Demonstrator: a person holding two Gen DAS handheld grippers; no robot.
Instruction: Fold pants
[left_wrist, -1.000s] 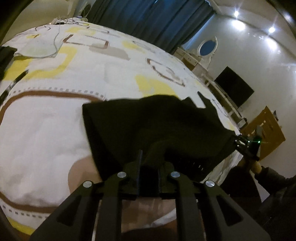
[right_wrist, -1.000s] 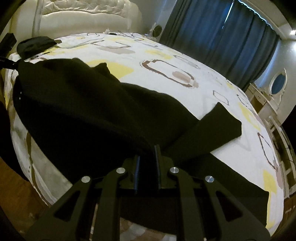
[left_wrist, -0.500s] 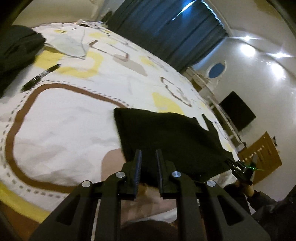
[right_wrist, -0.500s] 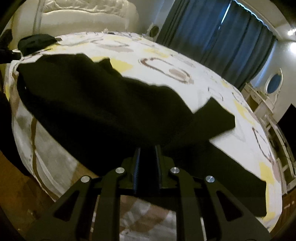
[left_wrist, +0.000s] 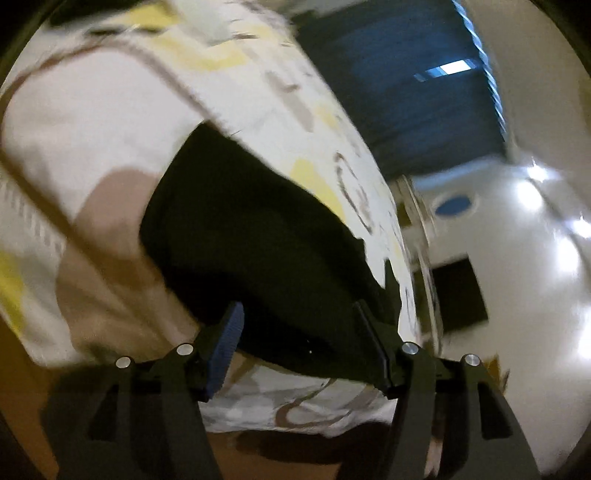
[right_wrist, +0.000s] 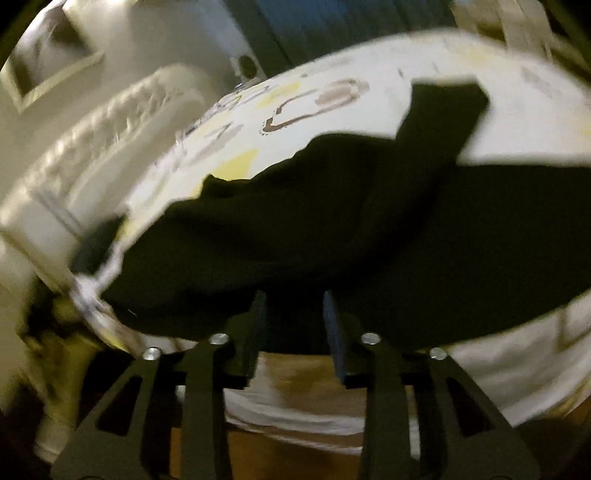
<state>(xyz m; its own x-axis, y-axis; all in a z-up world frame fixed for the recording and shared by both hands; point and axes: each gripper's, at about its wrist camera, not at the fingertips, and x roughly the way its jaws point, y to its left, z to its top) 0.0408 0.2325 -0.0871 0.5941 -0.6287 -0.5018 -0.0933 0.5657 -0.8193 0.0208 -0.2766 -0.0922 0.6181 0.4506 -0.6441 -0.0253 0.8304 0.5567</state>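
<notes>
The black pants (left_wrist: 258, 236) lie flat on the patterned bedspread (left_wrist: 92, 122) near the bed's front edge. My left gripper (left_wrist: 297, 317) is wide open just in front of the pants' near edge, holding nothing. In the right wrist view the pants (right_wrist: 332, 229) spread across the bed with one leg end (right_wrist: 447, 103) reaching toward the far side. My right gripper (right_wrist: 294, 301) is open and empty, its jaws just short of the pants' near edge. Both views are motion-blurred.
The bedspread (right_wrist: 517, 129) is white with yellow and brown shapes. A white headboard (right_wrist: 110, 122) stands at the left and blue curtains (left_wrist: 406, 92) at the back. A dark television (left_wrist: 458, 295) is on the right wall. Wooden floor (right_wrist: 295, 458) lies below the bed edge.
Both grippers have let go of the pants and opened. The pants have dropped flat on the bed. Both grippers have drawn back and tilted, blurring the views.
</notes>
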